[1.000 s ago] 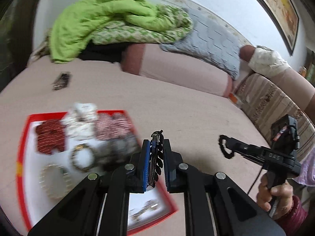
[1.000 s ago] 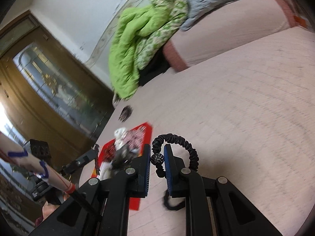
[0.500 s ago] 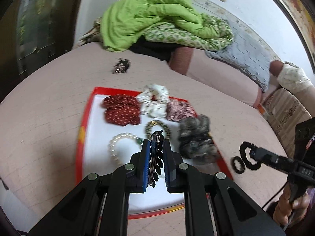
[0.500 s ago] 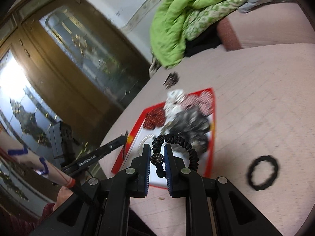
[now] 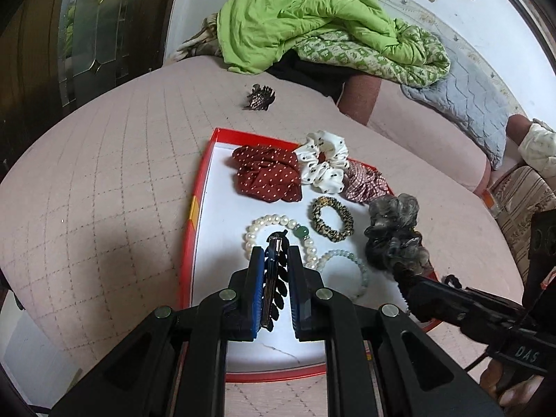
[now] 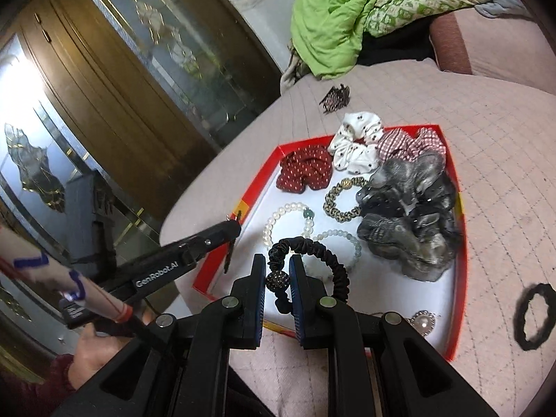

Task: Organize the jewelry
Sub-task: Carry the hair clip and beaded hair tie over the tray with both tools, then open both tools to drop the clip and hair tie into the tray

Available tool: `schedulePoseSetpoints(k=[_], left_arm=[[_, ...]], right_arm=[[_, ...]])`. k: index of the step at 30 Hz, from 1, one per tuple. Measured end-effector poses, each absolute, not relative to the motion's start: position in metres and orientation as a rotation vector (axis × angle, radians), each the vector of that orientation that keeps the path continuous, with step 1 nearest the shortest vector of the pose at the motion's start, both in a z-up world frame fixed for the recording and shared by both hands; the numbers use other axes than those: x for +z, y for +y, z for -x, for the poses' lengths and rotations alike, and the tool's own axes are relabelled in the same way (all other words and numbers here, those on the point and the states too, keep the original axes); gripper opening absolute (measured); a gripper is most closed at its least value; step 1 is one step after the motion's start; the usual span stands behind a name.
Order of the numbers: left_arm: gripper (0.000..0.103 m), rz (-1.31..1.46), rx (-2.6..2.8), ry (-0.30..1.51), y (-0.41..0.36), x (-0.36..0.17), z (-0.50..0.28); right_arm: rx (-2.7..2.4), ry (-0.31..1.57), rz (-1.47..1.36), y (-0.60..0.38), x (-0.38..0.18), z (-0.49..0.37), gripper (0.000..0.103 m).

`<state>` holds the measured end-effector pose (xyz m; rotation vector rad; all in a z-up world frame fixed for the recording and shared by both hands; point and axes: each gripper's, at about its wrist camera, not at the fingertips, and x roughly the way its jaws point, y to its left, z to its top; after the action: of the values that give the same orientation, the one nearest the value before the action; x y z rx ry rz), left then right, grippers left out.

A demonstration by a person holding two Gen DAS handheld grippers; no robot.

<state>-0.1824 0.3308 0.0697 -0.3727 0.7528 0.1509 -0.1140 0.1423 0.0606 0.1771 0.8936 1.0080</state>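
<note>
A red-rimmed white tray lies on the pink quilted bed. It holds a red dotted scrunchie, a white scrunchie, a checked scrunchie, a grey scrunchie, a leopard hair tie, a pearl bracelet and a pale bead bracelet. My left gripper is shut on a dark leaf-shaped hair clip above the tray's near part. My right gripper is shut on a black hair tie with a sparkly bead over the tray's near edge.
A dark hair claw lies on the bed beyond the tray. A black hair tie lies on the bed right of the tray. A pearl brooch sits in the tray's near corner. A green quilt is piled at the back.
Both grippers have moved in over the tray with their items still held. The right gripper came from the open bed on the right.
</note>
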Motion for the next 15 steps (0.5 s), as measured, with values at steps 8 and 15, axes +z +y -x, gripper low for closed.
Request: schedulePoseSetpoints(k=[8, 15], left_arm=[[0.012, 0.363, 0.155, 0.787, 0.331, 0.064, 0.18], [0.012, 0.359, 0.165, 0.829, 0.332, 0.057, 0.174]], right_arm=[[0.977, 0.94, -0.116, 0.16, 0.04, 0.113, 0.016], [0.965, 0.961, -0.104, 0.164, 0.03, 0.111, 0.016]])
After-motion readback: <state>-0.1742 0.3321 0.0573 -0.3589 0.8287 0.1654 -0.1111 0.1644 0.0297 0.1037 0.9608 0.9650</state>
